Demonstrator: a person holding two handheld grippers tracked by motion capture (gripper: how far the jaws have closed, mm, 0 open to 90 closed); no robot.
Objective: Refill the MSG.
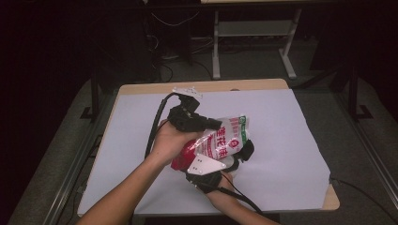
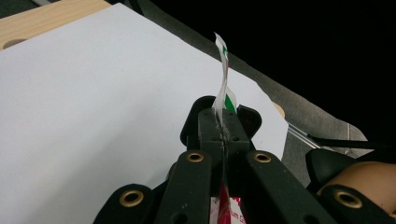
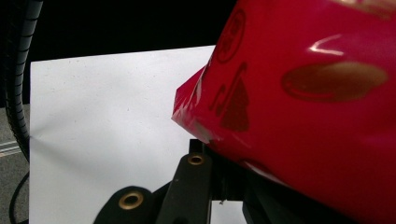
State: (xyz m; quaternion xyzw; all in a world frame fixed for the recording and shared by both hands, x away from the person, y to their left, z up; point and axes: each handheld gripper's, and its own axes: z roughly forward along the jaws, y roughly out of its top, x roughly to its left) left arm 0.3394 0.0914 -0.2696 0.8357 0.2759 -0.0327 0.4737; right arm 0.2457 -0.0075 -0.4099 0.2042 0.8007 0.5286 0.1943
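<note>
1. The task's thing is a snack bag (image 1: 218, 143), held in the air above the middle of the white sheet (image 1: 281, 140) that covers the wooden table (image 1: 206, 86).
2. In the high view the bag looks white on its upper part, with large red characters and a small green mark near the top corner; the lower part is red.
3. The bag is tilted, with the white end pointing up and to the right, and the red end low, near the hands.
4. The left gripper (image 1: 213, 124) reaches to the bag from the left. In the left gripper view its jaws are closed flat on the thin edge of the bag (image 2: 223, 88), which stands up between them as a narrow white and green strip.
5. The right gripper (image 1: 244, 152) comes from below, on the right side of the bag. In the right gripper view the glossy red face of the bag (image 3: 303, 107), with dark printed symbols and a gold oval spot, covers its jaws, so the pads are hidden there; the jaws are closed tight, and the bag rests directly over them.
6. Both grippers are close together, with the bag between them.
</note>
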